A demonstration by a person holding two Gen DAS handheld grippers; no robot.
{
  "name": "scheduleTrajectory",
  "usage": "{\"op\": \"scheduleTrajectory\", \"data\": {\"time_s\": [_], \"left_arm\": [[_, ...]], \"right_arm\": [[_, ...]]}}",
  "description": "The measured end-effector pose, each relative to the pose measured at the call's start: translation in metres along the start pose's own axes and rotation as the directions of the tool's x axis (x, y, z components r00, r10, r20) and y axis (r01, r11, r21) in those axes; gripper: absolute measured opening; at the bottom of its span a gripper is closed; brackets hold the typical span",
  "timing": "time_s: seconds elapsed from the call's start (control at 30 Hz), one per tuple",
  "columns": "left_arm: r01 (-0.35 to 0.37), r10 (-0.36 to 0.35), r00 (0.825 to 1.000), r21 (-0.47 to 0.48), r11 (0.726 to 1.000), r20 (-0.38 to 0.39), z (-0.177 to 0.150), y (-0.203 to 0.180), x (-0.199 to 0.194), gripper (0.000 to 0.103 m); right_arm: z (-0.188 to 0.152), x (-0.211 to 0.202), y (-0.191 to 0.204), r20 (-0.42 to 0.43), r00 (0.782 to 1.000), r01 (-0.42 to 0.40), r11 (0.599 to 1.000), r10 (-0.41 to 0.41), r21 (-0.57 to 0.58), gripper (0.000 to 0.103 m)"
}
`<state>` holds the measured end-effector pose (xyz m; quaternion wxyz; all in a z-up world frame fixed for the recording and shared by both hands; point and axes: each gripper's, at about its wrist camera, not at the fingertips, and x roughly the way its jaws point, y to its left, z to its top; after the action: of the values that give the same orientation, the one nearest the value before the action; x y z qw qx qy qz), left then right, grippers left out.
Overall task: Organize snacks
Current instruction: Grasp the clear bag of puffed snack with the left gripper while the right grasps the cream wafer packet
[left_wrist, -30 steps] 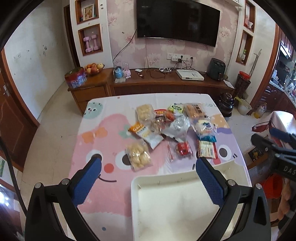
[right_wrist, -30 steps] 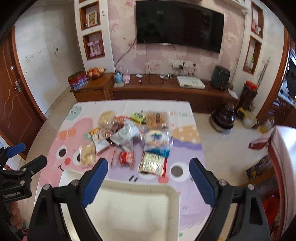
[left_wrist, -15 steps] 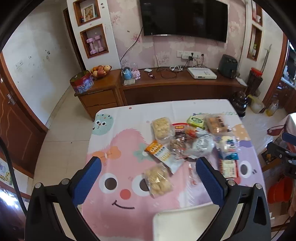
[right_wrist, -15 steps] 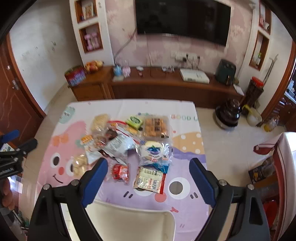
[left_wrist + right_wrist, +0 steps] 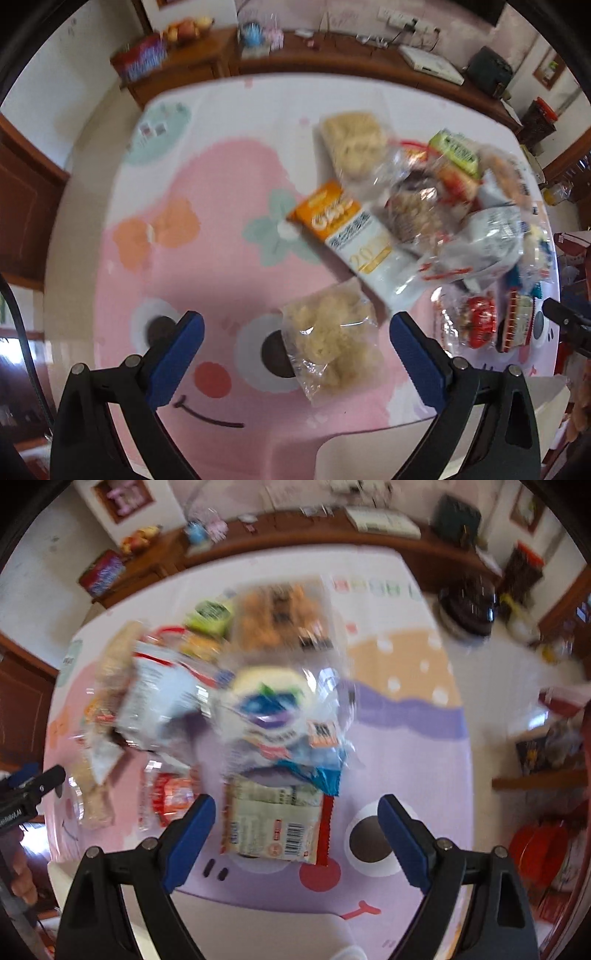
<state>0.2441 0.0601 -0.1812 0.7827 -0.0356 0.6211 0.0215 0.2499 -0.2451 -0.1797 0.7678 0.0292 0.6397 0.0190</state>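
Several snack packets lie in a heap on the cartoon tablecloth (image 5: 192, 258). In the left wrist view my left gripper (image 5: 291, 332) is open and empty, its blue pads either side of a clear bag of pale puffs (image 5: 328, 343). Beyond it lie an orange-and-white packet (image 5: 351, 236) and a tray of pale biscuits (image 5: 354, 142). In the right wrist view my right gripper (image 5: 295, 812) is open and empty above a flat packet with a barcode and red edge (image 5: 277, 823). A round blue-and-white packet (image 5: 273, 705) lies just beyond it.
A white tray shows at the near table edge, in the left wrist view (image 5: 369, 454) and in the right wrist view (image 5: 258, 934). A wooden sideboard (image 5: 332, 48) stands behind the table. The right gripper's tip shows at the right edge of the left wrist view (image 5: 565, 317).
Both grippers have moved forward and down over the table toward the snacks. The white tray has slid back to the bottom edge of both views. Both stay open.
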Motion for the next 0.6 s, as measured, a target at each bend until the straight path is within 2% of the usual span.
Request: {"op": "scheduleTrajectory", "data": {"time_s": [0.2, 0.27, 0.5, 0.6], "left_arm": [[-0.008, 0.006, 0.998, -0.027, 1.000, -0.065, 0.002, 0.000, 0.027, 0.100], [-0.006, 0.003, 0.996, -0.036, 0.999, -0.087, 0.004, 0.000, 0.035, 0.100], [0.011, -0.023, 0.986, -0.070, 0.998, -0.166, 0.011, 0.003, 0.055, 0.099], [0.012, -0.027, 0.980, -0.074, 0.997, -0.195, 0.011, 0.005, 0.066, 0.091]], "right_arm": [[0.002, 0.033, -0.003, -0.102, 0.994, -0.030, 0.997, 0.037, 0.068, 0.090], [0.003, 0.032, 0.003, -0.093, 0.995, -0.033, 0.998, 0.038, 0.060, 0.090], [0.006, 0.046, 0.025, -0.190, 0.981, 0.039, 0.998, -0.030, 0.045, 0.089], [0.008, 0.056, 0.033, -0.237, 0.971, 0.050, 0.998, -0.040, 0.037, 0.080]]}}
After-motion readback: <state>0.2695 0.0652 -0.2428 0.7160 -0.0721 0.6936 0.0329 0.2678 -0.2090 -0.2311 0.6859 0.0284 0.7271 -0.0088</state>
